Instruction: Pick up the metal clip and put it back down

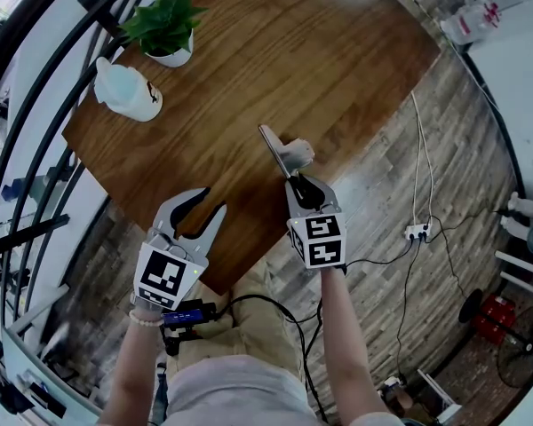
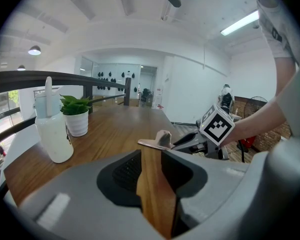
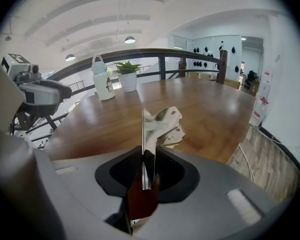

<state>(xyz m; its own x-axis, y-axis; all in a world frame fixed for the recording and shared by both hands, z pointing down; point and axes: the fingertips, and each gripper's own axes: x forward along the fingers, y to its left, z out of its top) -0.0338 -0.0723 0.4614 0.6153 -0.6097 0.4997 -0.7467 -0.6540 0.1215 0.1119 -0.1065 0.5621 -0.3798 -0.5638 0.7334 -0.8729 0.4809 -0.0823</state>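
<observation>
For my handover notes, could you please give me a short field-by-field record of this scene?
surface: wooden table
right gripper: fingers shut on the metal clip, held over the table's near edge
left gripper: fingers open, nothing between them
other items: potted plant and white jug, side by side at the table's far left corner
</observation>
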